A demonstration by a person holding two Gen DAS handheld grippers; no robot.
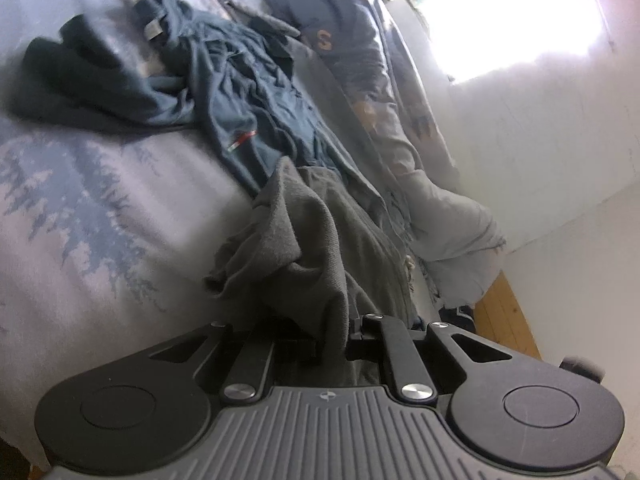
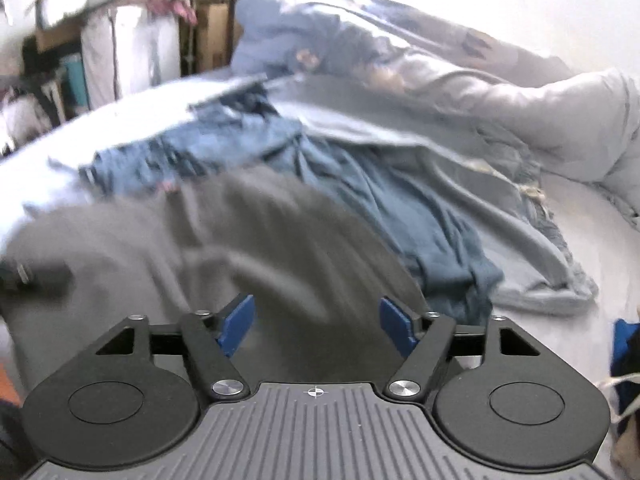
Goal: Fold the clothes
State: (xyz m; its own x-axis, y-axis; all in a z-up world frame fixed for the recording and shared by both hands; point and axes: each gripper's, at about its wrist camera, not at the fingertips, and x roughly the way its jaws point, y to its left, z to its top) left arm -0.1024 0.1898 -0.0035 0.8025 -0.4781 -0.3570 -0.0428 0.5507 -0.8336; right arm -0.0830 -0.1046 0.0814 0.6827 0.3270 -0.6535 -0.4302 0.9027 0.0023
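A grey garment [image 1: 304, 236] lies bunched on the bed, and my left gripper [image 1: 334, 340] is shut on a fold of it, the cloth rising between the fingers. Behind it a blue-green garment [image 1: 240, 92] sprawls crumpled, with a dark piece [image 1: 60, 68] at its far left. In the right wrist view the same grey garment [image 2: 200, 248] spreads blurred under my right gripper [image 2: 316, 320]. That gripper's blue pads [image 2: 240, 320] stand wide apart above the cloth and press on nothing. The blue garment [image 2: 400, 208] lies beyond to the right.
The bed sheet [image 1: 80, 220] carries a pale tree print. A rumpled duvet [image 2: 520, 92] and patterned bedding [image 1: 360, 60] line the far side. Wooden floor [image 1: 504, 312] shows past the bed edge. Boxes and bags [image 2: 120, 52] stand beyond the bed at the left.
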